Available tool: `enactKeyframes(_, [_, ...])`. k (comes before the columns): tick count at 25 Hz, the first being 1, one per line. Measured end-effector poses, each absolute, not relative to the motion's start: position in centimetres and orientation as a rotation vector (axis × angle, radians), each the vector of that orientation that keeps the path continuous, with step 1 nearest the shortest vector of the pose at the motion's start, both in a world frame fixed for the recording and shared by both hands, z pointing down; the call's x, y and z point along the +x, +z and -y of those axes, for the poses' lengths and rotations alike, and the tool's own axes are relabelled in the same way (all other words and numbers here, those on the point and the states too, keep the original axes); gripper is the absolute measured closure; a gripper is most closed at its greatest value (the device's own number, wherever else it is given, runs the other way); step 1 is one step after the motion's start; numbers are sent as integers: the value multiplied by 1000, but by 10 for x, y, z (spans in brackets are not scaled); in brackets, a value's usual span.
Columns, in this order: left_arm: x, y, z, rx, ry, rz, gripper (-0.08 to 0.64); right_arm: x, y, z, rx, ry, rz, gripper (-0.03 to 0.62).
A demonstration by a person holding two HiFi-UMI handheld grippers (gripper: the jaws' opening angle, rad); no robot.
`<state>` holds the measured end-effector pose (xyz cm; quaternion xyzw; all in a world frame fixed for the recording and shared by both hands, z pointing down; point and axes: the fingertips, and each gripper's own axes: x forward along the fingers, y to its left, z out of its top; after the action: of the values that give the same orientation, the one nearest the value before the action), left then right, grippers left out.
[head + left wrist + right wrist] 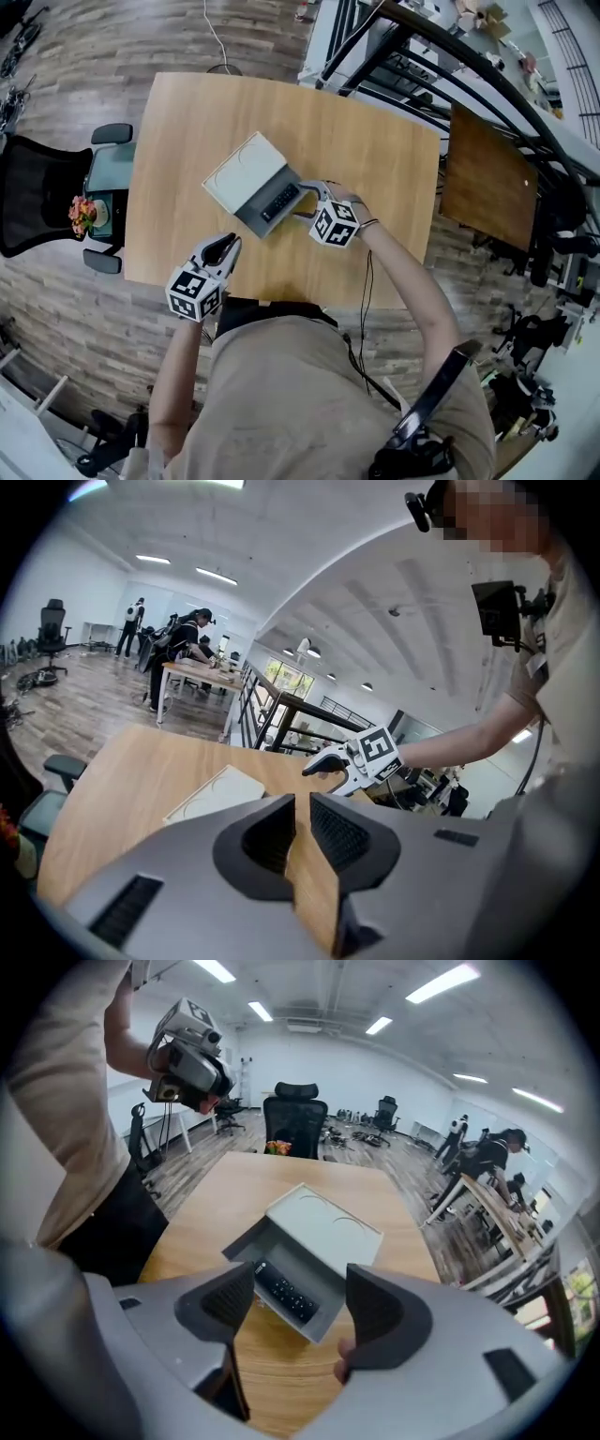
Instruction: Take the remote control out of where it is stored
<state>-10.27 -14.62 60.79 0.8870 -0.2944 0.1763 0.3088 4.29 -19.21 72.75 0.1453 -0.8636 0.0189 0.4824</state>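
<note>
I look down on a pale wooden worktop (375, 159) standing on a grey-brown plank floor (112, 56), with a black mesh office chair (37, 192) drawn up at one end. A dark metal railing (450, 56) runs along one side, and a smaller, darker wooden table (487, 178) stands beside it. In the gripper views I see white walls (328, 1063), long ceiling light strips (441, 981), more office chairs (384, 1110) and people (192, 635) bent over a distant table (202, 672).
</note>
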Motion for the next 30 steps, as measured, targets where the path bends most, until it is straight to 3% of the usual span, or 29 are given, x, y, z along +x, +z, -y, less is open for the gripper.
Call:
enactKeyframes(13, [-119, 643, 151, 2235, 528, 915, 529, 22, 853, 206, -219, -252, 1824, 293])
enactKeyframes(30, [-153, 651, 137, 2157, 510, 923, 531, 15, 930, 191, -548, -428, 1493, 293])
